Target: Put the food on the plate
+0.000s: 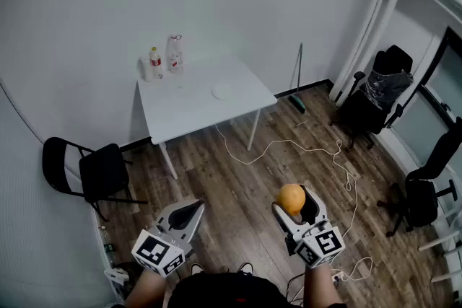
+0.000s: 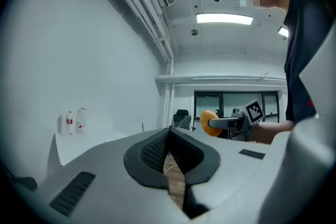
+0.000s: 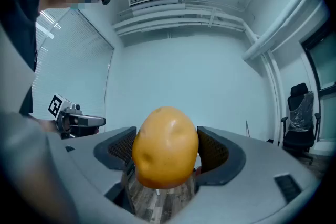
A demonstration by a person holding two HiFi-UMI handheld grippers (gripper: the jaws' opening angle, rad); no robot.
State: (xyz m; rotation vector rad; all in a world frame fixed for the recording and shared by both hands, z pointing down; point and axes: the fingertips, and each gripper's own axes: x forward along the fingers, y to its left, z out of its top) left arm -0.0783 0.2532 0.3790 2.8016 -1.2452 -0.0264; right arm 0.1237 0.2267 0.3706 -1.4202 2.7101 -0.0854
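A yellow-orange potato-like food (image 1: pixel 291 198) sits between the pads of my right gripper (image 1: pixel 294 203), which is shut on it over the wooden floor. In the right gripper view the food (image 3: pixel 165 147) fills the gap between both dark pads. My left gripper (image 1: pixel 192 208) is held level beside it at the left, shut, with nothing in it; its pads (image 2: pixel 157 148) meet at the tip. A small white plate (image 1: pixel 221 91) lies on the white table (image 1: pixel 188 112) far ahead. The left gripper view shows the food (image 2: pixel 206 122) in the other gripper.
Two bottles (image 1: pixel 154 63) (image 1: pixel 175 53) stand at the table's back left corner. A black folding chair (image 1: pixel 86 169) is at the left, office chairs (image 1: pixel 379 86) (image 1: pixel 426 191) at the right. A white cable (image 1: pixel 303 150) snakes over the floor. A broom (image 1: pixel 299 79) leans by the wall.
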